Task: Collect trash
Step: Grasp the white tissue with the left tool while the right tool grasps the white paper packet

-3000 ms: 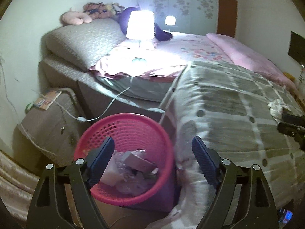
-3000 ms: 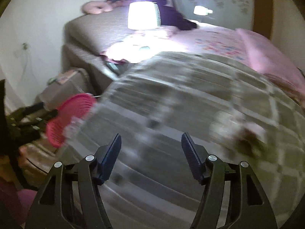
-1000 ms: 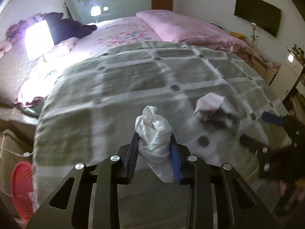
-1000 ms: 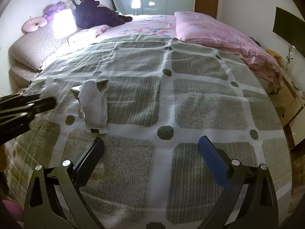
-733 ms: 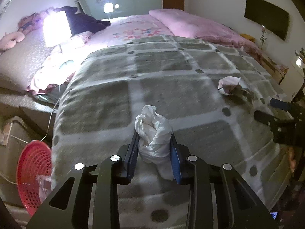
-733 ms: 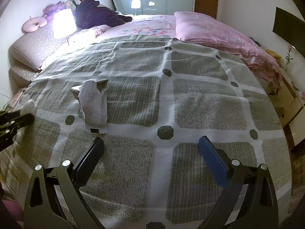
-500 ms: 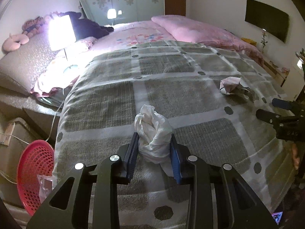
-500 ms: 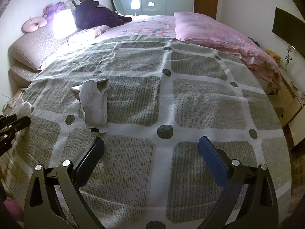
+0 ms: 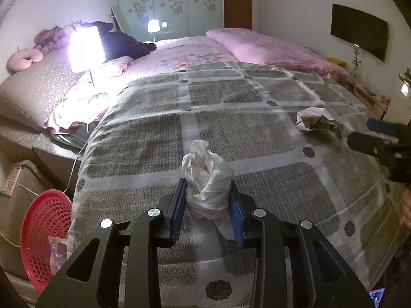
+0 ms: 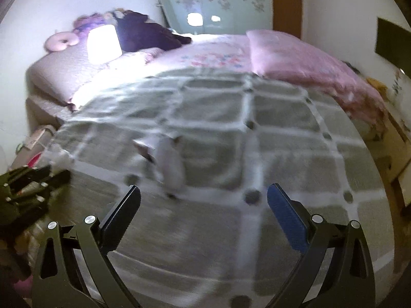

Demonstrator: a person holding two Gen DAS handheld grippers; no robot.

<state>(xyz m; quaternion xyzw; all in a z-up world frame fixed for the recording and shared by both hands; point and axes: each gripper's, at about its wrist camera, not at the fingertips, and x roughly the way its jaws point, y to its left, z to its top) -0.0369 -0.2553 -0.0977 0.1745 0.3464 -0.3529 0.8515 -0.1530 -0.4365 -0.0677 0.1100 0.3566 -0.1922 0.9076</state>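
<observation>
My left gripper [image 9: 207, 200] is shut on a crumpled white tissue [image 9: 206, 177], held above the near part of the grey checked blanket [image 9: 143, 138]. A pink mesh basket [image 9: 42, 233] with clear wrappers in it stands on the floor at the lower left. A second piece of crumpled paper [image 9: 309, 120] lies on the blanket at the right. In the blurred right wrist view this paper [image 10: 168, 164] lies ahead of my right gripper [image 10: 204, 210], which is open and empty. The left gripper [image 10: 55, 173] shows at that view's left edge with the tissue [image 10: 60, 156].
A lit lamp [image 9: 86, 48] stands on the bed's left side by a grey pillow [image 9: 33, 92]. A pink duvet [image 9: 272, 51] covers the far right. A brown bedside box [image 9: 23, 179] with a white cable stands behind the basket. A dark screen [image 9: 359, 34] hangs on the right wall.
The left gripper swung left with the tissue, bringing the basket into view. The right gripper rose and drew back, so the paper now sits farther ahead and the picture is blurred.
</observation>
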